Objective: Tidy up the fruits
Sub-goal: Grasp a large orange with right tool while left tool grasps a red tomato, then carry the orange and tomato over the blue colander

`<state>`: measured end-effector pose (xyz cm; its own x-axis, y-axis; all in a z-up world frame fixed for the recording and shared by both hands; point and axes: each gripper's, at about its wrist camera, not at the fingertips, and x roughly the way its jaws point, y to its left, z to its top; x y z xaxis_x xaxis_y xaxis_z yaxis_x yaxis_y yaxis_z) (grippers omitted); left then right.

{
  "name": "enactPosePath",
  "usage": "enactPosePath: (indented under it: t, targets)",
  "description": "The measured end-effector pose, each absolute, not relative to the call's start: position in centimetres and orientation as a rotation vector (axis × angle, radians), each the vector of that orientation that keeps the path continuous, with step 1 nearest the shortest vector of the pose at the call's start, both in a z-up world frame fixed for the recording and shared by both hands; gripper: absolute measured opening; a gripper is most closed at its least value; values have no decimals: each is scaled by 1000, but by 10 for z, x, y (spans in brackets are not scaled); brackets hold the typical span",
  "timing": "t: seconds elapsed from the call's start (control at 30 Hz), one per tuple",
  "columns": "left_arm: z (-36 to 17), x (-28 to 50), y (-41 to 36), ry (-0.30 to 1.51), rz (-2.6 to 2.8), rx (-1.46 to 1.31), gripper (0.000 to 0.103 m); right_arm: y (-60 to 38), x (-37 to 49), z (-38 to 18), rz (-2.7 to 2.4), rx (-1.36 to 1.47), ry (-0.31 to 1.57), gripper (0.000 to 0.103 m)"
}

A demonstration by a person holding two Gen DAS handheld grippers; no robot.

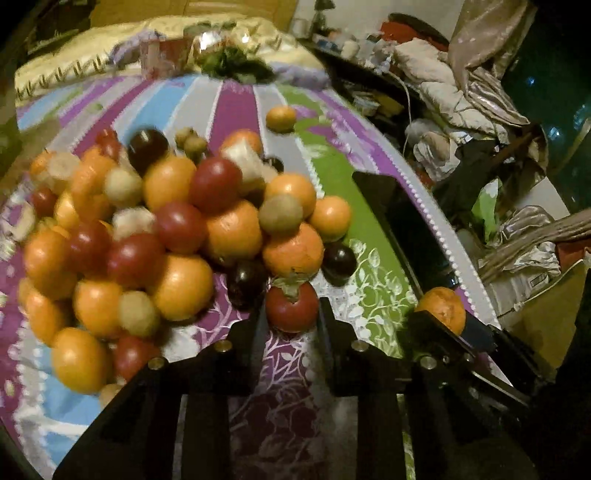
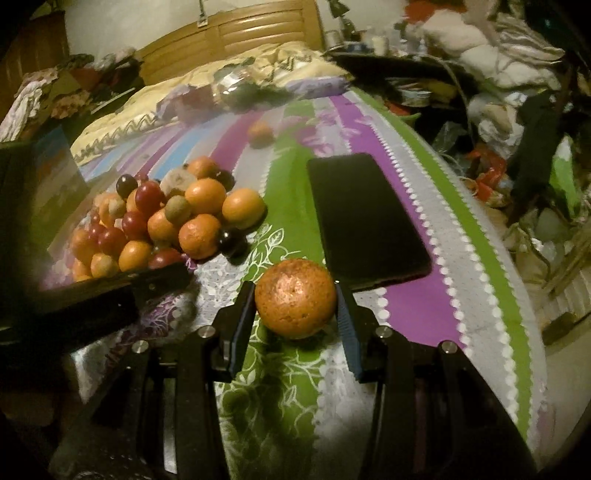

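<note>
A pile of mixed fruit [image 1: 166,229], with oranges, red fruits, dark plums and small brownish-green ones, lies on the striped bedspread [image 1: 332,177]. At the pile's near edge my left gripper [image 1: 291,315] is shut on a red fruit with a green calyx [image 1: 291,308]. To its right, my right gripper [image 2: 295,295] is shut on a rough-skinned orange [image 2: 295,299], just above the green stripe; that orange [image 1: 443,308] also shows in the left wrist view. The pile [image 2: 166,221] sits left of it. One lone orange [image 2: 260,133] lies farther back.
A black phone [image 2: 365,218] lies flat on the bedspread just beyond the right gripper. Cream bedding [image 2: 221,85] and wrapped items lie at the back before a wooden headboard [image 2: 240,33]. Past the bed's right edge lies a clutter of cloth and bags [image 2: 517,110].
</note>
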<state>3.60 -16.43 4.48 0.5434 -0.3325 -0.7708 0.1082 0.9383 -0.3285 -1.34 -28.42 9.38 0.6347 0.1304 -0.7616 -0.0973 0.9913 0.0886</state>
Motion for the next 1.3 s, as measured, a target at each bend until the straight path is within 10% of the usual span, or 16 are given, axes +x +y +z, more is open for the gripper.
enactPosePath:
  t: [1.3]
  targets:
    - [253, -109, 107, 662, 83, -263, 26, -79, -75, 264, 301, -50, 638, 44]
